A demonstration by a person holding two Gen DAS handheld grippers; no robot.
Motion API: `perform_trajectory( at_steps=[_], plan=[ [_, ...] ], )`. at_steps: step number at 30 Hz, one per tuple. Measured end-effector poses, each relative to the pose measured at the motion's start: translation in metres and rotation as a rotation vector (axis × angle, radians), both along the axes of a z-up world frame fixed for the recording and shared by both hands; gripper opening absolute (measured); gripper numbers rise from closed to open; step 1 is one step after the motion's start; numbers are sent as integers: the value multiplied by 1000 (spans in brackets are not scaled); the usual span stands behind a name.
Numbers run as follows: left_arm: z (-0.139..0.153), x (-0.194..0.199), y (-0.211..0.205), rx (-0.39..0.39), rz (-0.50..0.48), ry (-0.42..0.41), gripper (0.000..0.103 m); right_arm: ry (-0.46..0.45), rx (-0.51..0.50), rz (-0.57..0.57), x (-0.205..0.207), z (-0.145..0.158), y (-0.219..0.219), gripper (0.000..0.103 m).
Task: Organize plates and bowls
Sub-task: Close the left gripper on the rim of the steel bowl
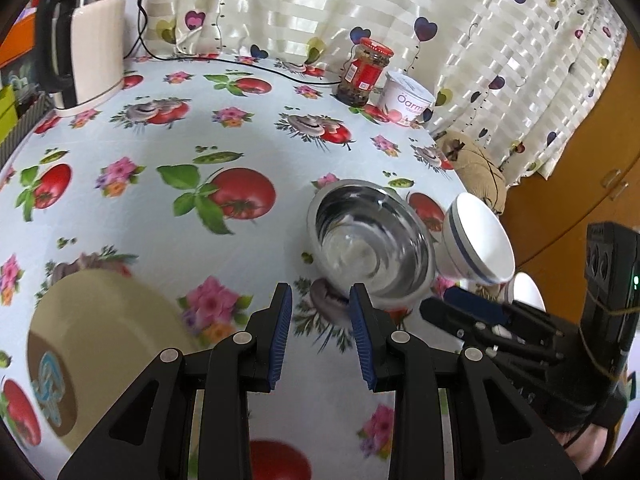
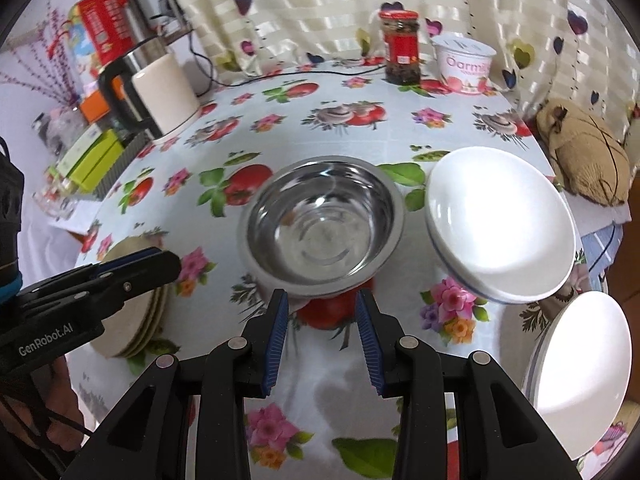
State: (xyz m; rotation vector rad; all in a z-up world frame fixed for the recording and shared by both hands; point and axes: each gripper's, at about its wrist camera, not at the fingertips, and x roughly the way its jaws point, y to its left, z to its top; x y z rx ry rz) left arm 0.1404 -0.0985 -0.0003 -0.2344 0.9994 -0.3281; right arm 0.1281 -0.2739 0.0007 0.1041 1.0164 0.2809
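Steel is what jumps out from your left wrist view: the metal bowl (image 1: 370, 240) sits upright on the flowery tablecloth (image 1: 160, 128), at about 1 o'clock from your left gripper (image 1: 320, 332). Your blue pads (image 1: 280, 336) stand partly apart with nothing between them, just cloth underneath. At 3 o'clock from the steel one, nearly touching it, a white bowl with a blue stripe (image 1: 478, 240) is tipped toward the table edge. A stack of beige plates (image 1: 100, 340) is down at 8 o'clock. Way back at 12 o'clock you've got a red-lidded jar (image 1: 362, 74) and a yogurt tub (image 1: 406, 100) side by side, and a kettle (image 1: 92, 44) at 10 o'clock. Your right gripper (image 1: 464, 306) pokes in from 3 o'clock, its tip just under the striped bowl; can't tell from here whether it touches.

Right wrist view now: same metal bowl (image 2: 322, 222) dead ahead at 12 o'clock of your right gripper (image 2: 322, 336), whose jaws are partway apart and empty. The white bowl (image 2: 500, 224) is at 2 o'clock, tilted, and a second white bowl (image 2: 582, 372) sits at 4 o'clock by the table edge. The plates (image 2: 136, 320) lie at 9 o'clock, partly hidden behind your left gripper (image 2: 160, 260), hovering over them.
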Motion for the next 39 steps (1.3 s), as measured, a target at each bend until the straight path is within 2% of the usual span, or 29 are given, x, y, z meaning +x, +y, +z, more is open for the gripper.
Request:
perform_trajectory(
  at_steps=[9, 19, 27, 39],
  plan=[
    [-21, 35, -12, -18, 21, 49, 31, 40, 15, -70, 20, -14, -11, 34],
    [-36, 53, -21, -29, 15, 96, 31, 70, 35, -101, 34, -22, -14, 30],
    [-32, 34, -23, -10, -21, 106, 31, 85, 49, -98, 28, -20, -18, 28],
    [-32, -20, -32, 3, -90, 121, 31, 110, 12, -68, -26, -20, -20, 28]
  ],
)
